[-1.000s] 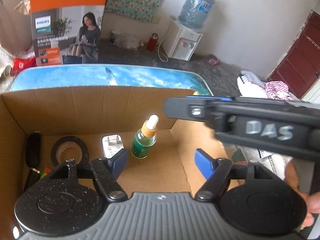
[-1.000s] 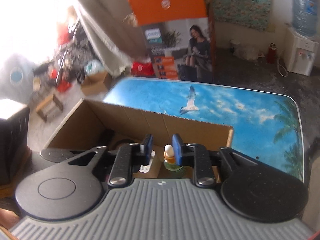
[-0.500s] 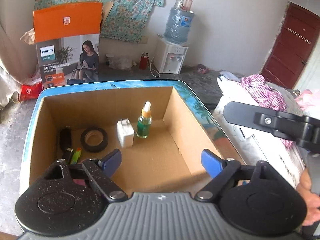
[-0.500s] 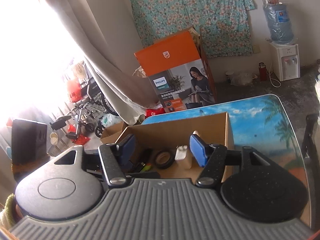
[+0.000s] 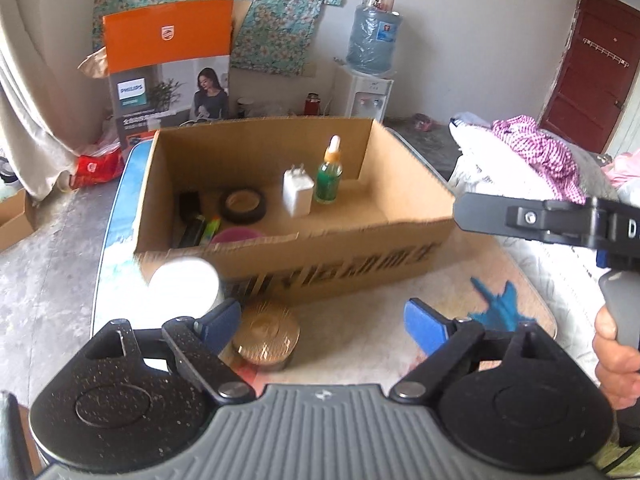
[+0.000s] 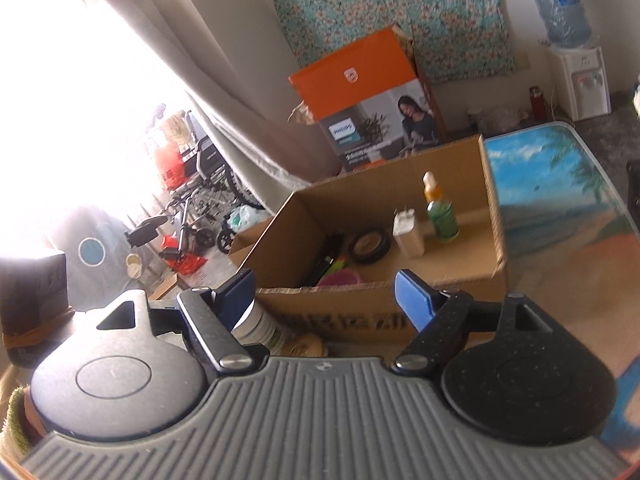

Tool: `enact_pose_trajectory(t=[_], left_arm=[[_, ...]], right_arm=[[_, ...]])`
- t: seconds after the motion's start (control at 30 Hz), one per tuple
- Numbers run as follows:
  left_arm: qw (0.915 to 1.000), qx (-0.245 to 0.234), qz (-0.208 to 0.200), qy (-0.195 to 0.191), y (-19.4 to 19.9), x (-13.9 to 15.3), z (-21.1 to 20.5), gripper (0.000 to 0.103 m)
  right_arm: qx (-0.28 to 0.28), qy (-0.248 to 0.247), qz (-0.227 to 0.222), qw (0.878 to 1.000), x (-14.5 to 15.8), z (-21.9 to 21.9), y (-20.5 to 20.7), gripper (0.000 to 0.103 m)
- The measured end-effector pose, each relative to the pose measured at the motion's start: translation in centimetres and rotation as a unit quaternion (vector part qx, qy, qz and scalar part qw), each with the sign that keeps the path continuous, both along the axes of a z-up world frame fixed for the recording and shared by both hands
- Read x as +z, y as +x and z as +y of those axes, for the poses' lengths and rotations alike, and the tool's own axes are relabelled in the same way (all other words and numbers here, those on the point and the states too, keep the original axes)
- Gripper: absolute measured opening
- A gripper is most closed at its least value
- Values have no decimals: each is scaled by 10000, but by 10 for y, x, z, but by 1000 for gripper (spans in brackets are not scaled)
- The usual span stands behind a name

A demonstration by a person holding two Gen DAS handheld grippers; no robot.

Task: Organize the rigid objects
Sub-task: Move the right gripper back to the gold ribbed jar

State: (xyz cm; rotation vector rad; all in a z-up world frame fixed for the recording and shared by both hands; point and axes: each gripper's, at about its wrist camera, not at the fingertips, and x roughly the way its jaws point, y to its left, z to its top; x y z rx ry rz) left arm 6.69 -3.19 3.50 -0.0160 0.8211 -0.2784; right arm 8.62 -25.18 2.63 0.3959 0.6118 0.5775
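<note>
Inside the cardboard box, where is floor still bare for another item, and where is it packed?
Bare floor in the open brown cardboard box: the right half, between the green dropper bottle and the right wall, and the near strip before the white plug adapter. Crowded: the left end, with the black tape roll, a pink round item and dark items.

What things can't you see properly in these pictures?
- Pink round thing inside the brown cardboard box: left wrist view, box's front wall cuts it off.
- Black printing on the box front: blurred, unreadable.
- White round-lidded container: overexposed, label lost.
- Gold-lidded round tin: right wrist view, gripper body hides most.
</note>
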Motion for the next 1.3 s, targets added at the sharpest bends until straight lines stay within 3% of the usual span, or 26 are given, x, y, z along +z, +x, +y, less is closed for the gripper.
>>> enact_pose_trajectory(t=[0.37,0.87,1.07,1.3], left_arm=[[9991,300,286,57,-15,-39,10,90],[9982,269,-167,504,-16,-68,-1,86],[9986,239,-109,452,0,-80,2,67],[9989,229,40,416,13,-92,2,66]], right_arm=[[284,49,473,9985,-28,25,-3,79],[412,125,1034,9937,-62,36,23,79],[654,184,1282,9894,-75,55,51,65],[1002,136,1665,9808,-99,82,88,52]])
